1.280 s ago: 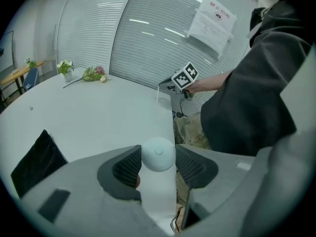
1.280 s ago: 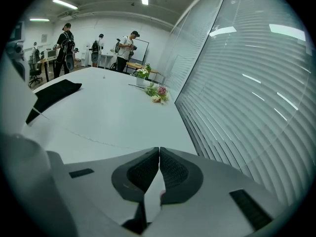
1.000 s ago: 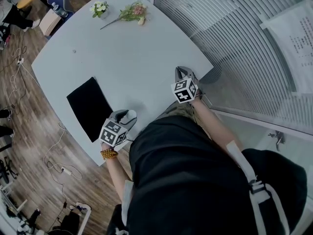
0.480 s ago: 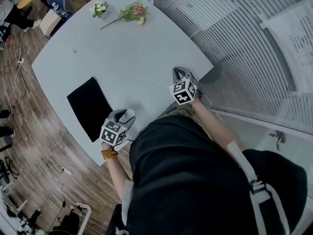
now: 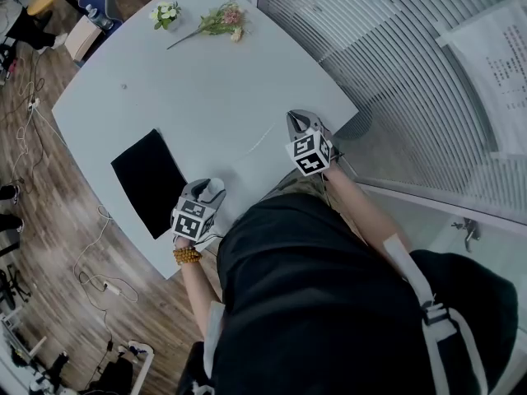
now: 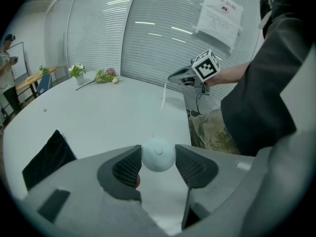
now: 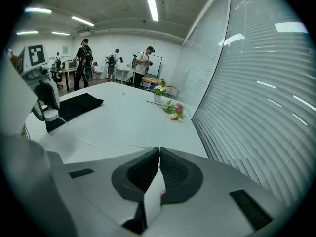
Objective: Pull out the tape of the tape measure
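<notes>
Pinching tape, the right hand-held gripper has drawn more from the tape measure the left hand-held gripper clamps

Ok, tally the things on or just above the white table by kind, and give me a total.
round white tape measure: 1
flat black rectangular mat: 1
small bunch of white flowers: 1
loose pink flower sprig: 1
Total: 4
</notes>
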`<state>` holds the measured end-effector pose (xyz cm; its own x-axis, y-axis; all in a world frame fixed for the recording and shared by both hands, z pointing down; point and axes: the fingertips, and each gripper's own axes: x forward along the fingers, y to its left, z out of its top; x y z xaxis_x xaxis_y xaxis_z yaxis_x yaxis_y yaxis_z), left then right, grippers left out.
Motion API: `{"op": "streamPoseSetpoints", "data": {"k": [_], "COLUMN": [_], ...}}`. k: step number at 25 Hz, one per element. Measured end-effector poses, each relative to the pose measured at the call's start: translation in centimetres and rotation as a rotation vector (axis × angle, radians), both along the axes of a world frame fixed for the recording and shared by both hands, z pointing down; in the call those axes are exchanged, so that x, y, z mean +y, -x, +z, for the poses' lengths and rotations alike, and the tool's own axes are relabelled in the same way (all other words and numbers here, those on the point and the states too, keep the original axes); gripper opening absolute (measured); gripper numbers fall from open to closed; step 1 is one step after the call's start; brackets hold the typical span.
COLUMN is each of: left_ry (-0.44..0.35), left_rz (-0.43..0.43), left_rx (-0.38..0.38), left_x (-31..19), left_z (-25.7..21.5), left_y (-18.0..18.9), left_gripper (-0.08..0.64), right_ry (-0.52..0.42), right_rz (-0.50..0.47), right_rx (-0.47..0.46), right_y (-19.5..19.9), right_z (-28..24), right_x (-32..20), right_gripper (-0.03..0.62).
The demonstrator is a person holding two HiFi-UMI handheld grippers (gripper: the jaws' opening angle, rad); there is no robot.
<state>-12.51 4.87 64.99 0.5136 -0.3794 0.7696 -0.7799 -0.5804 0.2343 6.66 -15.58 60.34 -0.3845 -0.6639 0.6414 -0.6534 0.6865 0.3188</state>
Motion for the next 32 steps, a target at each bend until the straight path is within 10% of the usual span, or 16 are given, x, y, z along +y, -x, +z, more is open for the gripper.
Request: {"op": "streamPoseSetpoints", "data": {"k": [11, 32], "left_ry": [-0.033, -0.063], "left_rz": [-0.165, -0.162], "left_rx": [-0.021, -0.011], "left_x": [-1.7, -6.2], "left_z": [1.3, 1.9], "left_y": [1.1, 0.1], "left_gripper": [0.225, 0.225], "right_ry": [0.019, 0.136], "right_rz": [-0.030, 0.017], "right_rx": [-0.006, 0.031], "right_y": [-0.2, -4.1], "right_z": [0.2, 3.5], "right_x": [-0.4, -2.7], "right_gripper": [0.006, 0.006]}}
